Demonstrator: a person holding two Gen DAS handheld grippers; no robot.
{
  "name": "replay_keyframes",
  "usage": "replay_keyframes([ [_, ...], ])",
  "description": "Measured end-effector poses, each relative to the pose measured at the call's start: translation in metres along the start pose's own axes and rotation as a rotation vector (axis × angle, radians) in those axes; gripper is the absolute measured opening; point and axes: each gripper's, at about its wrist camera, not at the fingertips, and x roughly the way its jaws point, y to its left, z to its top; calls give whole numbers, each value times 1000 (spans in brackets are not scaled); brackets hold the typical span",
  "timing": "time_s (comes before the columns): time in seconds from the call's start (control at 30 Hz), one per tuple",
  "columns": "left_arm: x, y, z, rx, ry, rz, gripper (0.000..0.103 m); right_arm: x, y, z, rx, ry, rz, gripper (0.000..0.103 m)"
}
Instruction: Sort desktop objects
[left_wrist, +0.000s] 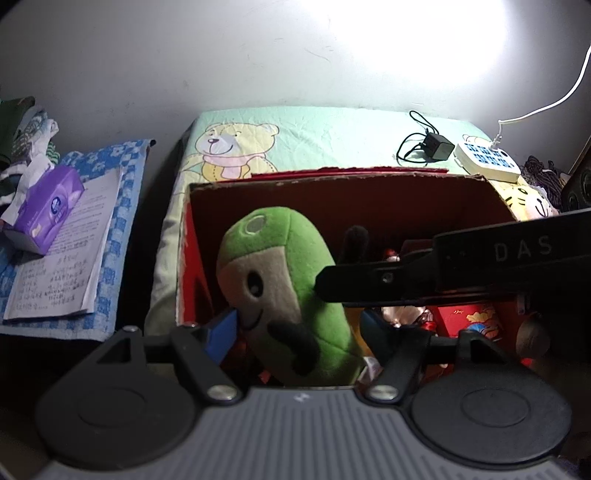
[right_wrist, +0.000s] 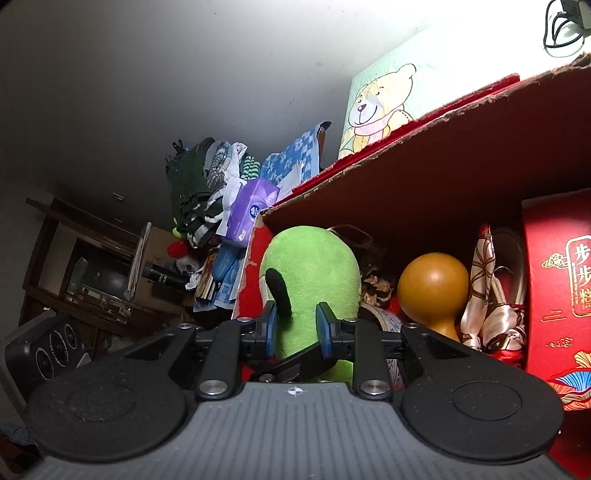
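**Two grippers, one green plush toy**

Both tools meet at the green plush toy, upright inside the red cardboard box. The right gripper pinches its body between blue pads; the left gripper sits spread around it. To seat it well, lower it clear of the orange gourd, then release.

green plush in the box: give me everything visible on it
The green plush is a soft, fuzzy pod shape: green body, pale beige face with a round black eye and thin smile, black limbs, a grey ring near its top. It stands roughly upright, leaning slightly, at the left end of the open cardboard box. The right gripper has its blue-padded fingers on either side of the plush. The left gripper brackets its lower part, wide open.
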Motion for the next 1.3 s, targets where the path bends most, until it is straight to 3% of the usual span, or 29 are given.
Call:
replay_keyframes([
  [0.2, 1, -11, -6, 58, 0, 18, 77, 2, -5, -2, 17, 4, -1, 28],
  [0.4, -2, -7, -3, 38, 12, 32, 78, 11, -13, -4, 104, 14, 53, 29],
  [0.5, -2, -6, -5, 37, 16, 40, 78, 10, -10, -2, 83, 28, 42, 29],
  [0.63, 1, -9, -6, 24, 31, 70, 79, 5, -14, -2, 81, 50, 34, 39],
  [0.8, -5, -6, -8, 0, 30, 87, 77, -3, -13, 0, 47, 37, 67, 38],
  [1.0, -3, -9, -6, -14, 41, 131, 74, -17, -18, 5, 8, -33, 4, 38],
  [1.13, 1, -12, -6, -22, 57, 151, 77, -14, -24, 2, 7, -35, -34, 35],
  [1.3, 2, -13, -5, -33, 67, 163, 77, -8, -12, -1, -97, -31, -78, 28],
])
